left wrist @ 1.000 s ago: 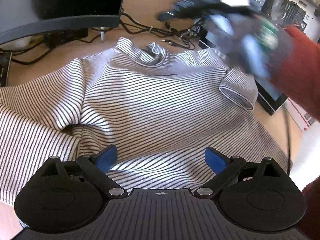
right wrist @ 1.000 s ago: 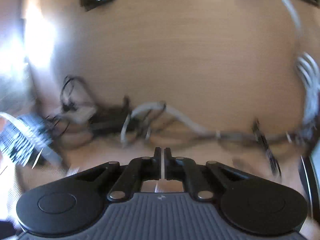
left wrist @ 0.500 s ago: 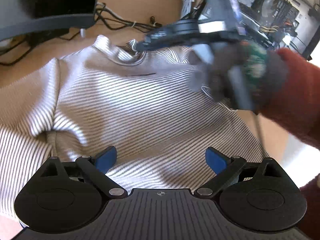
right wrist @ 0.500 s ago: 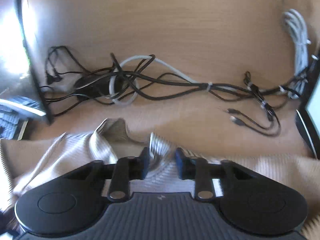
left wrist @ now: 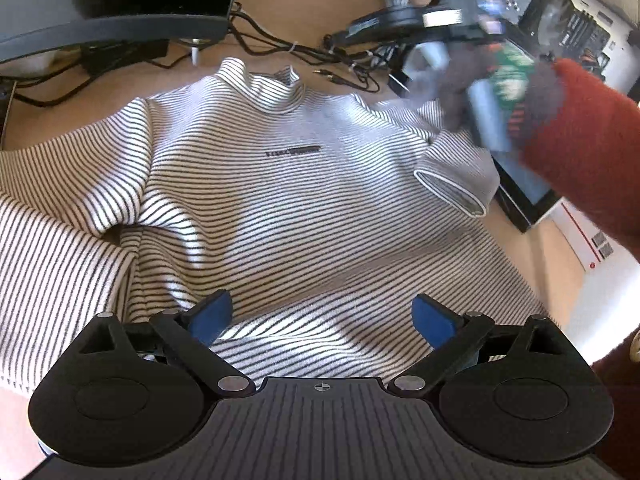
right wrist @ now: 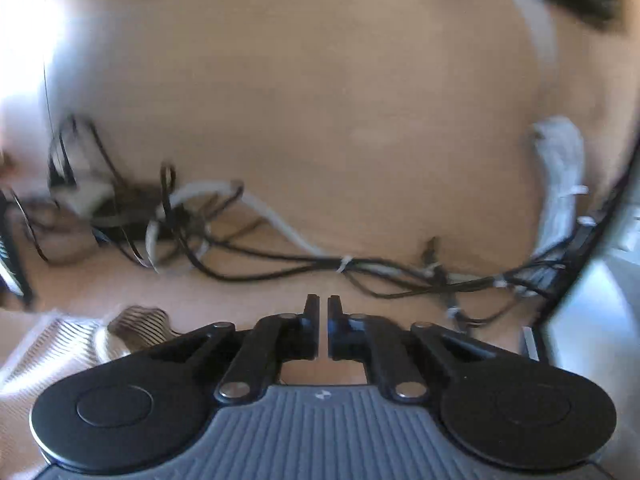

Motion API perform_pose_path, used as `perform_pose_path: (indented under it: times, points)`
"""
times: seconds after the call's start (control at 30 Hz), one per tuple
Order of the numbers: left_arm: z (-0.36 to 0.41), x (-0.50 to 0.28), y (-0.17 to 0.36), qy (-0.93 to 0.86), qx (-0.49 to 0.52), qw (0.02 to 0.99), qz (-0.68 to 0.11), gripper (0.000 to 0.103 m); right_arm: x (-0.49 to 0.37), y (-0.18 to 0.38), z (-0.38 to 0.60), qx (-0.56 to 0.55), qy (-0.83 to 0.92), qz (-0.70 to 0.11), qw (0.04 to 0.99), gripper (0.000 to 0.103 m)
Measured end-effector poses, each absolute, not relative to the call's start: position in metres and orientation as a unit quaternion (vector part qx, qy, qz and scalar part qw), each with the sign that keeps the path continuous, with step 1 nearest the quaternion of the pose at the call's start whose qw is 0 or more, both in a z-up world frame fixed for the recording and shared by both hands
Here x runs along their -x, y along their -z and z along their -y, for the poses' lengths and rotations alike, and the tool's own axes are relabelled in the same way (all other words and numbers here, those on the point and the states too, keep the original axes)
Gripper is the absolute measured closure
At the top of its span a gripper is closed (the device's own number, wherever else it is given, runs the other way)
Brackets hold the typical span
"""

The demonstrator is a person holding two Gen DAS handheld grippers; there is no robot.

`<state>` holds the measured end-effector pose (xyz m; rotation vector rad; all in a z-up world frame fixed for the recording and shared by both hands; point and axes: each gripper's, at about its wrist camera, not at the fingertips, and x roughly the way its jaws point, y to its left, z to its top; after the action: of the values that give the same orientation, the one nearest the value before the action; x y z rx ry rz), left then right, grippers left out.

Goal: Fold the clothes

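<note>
A striped shirt (left wrist: 280, 200) is lying spread face-up across the wooden desk (left wrist: 328, 4), collar pointing away from the left wrist camera; everything here is placed against that shirt.

To the shirt's left, one long sleeve (left wrist: 52, 248) is running off toward the picture's edge, bunching into a fold at the armpit. Beyond the collar (left wrist: 260, 88), on the left, a dark monitor base (left wrist: 120, 28) is sitting on the desk, and a tangle of black cables (left wrist: 304, 52) is trailing along just past the neckline. Near the shirt's hem, the left gripper (left wrist: 320, 320) is hovering over the fabric with its blue pads spread wide, nothing between them.

Toward the shirt's right shoulder, the other sleeve's cuff (left wrist: 452, 188) is lying folded inward on the chest. Above that shoulder, the right gripper (right wrist: 323, 320) is hanging in the air, blurred, carried by a hand in a red sleeve (left wrist: 580, 160). Its jaws have just been closing and are standing almost together, holding nothing; its own camera is showing the collar off to its lower left.
</note>
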<state>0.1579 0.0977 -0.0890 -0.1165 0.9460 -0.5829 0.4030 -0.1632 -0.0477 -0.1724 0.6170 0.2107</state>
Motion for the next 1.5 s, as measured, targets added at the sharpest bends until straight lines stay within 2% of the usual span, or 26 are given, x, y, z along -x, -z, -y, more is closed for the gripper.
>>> perform_pose_path:
  times: [0.03, 0.1, 0.17, 0.2, 0.27, 0.33, 0.37, 0.4, 0.43, 0.47, 0.5, 0.53, 0.63, 0.7, 0.77, 0.93, 1.03, 1.13, 1.2, 1.5]
  points:
    - [-0.099, -0.157, 0.088, 0.28, 0.052, 0.847, -0.449, 0.004, -0.389, 0.039, 0.171, 0.08, -0.103, -0.295, 0.947, 0.09]
    - [-0.1, -0.156, 0.088, 0.288, 0.044, 0.845, -0.448, 0.004, -0.355, 0.028, 0.185, 0.076, -0.11, -0.294, 0.946, 0.061]
    - [-0.101, -0.154, 0.088, 0.297, 0.036, 0.844, -0.446, 0.003, -0.318, 0.025, 0.19, 0.075, -0.125, -0.312, 0.939, 0.048]
    - [-0.101, -0.153, 0.088, 0.302, 0.033, 0.843, -0.444, 0.002, -0.299, 0.032, 0.189, 0.079, -0.131, -0.33, 0.932, 0.045]
    - [-0.1, -0.151, 0.089, 0.311, 0.028, 0.842, -0.44, 0.0, -0.267, 0.055, 0.182, 0.114, -0.121, -0.361, 0.918, 0.045]
    - [-0.097, -0.151, 0.09, 0.317, 0.024, 0.842, -0.436, 0.0, -0.245, 0.084, 0.176, 0.149, -0.092, -0.382, 0.907, 0.047]
    - [-0.097, -0.151, 0.091, 0.32, 0.02, 0.841, -0.435, 0.0, -0.241, 0.096, 0.174, 0.154, -0.073, -0.39, 0.905, 0.064]
    - [-0.097, -0.15, 0.091, 0.324, 0.017, 0.84, -0.436, 0.0, -0.235, 0.105, 0.176, 0.145, -0.055, -0.389, 0.908, 0.073]
    - [-0.097, -0.149, 0.09, 0.327, 0.013, 0.838, -0.437, 0.0, -0.23, 0.113, 0.177, 0.133, -0.038, -0.389, 0.911, 0.073]
    - [-0.098, -0.148, 0.09, 0.331, 0.009, 0.836, -0.438, 0.0, -0.227, 0.113, 0.178, 0.115, -0.024, -0.392, 0.913, 0.076]
    - [-0.098, -0.147, 0.09, 0.334, 0.006, 0.834, -0.439, 0.0, -0.223, 0.111, 0.18, 0.101, -0.012, -0.398, 0.912, 0.084]
    - [-0.098, -0.146, 0.089, 0.337, 0.003, 0.832, -0.44, 0.0, -0.217, 0.109, 0.18, 0.095, -0.001, -0.403, 0.91, 0.086]
    - [-0.101, -0.137, 0.088, 0.354, 0.002, 0.824, -0.442, 0.0, -0.19, 0.109, 0.189, 0.089, 0.02, -0.413, 0.906, 0.087]
    - [-0.102, -0.131, 0.089, 0.366, 0.008, 0.819, -0.442, 0.0, -0.178, 0.1, 0.197, 0.051, 0.032, -0.422, 0.905, 0.092]
    - [-0.102, -0.129, 0.088, 0.366, 0.008, 0.82, -0.44, 0.0, -0.169, 0.081, 0.208, 0.012, 0.047, -0.412, 0.91, 0.092]
    - [-0.109, -0.13, 0.079, 0.361, 0.032, 0.826, -0.432, 0.0, -0.163, -0.022, 0.231, -0.088, 0.073, -0.299, 0.947, 0.093]
    - [-0.123, -0.123, 0.06, 0.362, 0.026, 0.841, -0.401, 0.0, -0.172, -0.087, 0.219, -0.1, 0.042, -0.225, 0.968, 0.093]
    - [-0.141, -0.114, 0.044, 0.345, -0.005, 0.864, -0.367, 0.0, -0.19, -0.128, 0.195, -0.095, -0.015, -0.183, 0.978, 0.095]
    - [-0.153, -0.109, 0.037, 0.328, -0.024, 0.877, -0.351, 0.0, -0.206, -0.136, 0.176, -0.085, -0.051, -0.175, 0.98, 0.101]
    - [-0.194, -0.106, 0.031, 0.212, 0.01, 0.91, -0.355, 0.0, -0.266, -0.082, 0.108, -0.057, -0.164, -0.235, 0.956, 0.101]
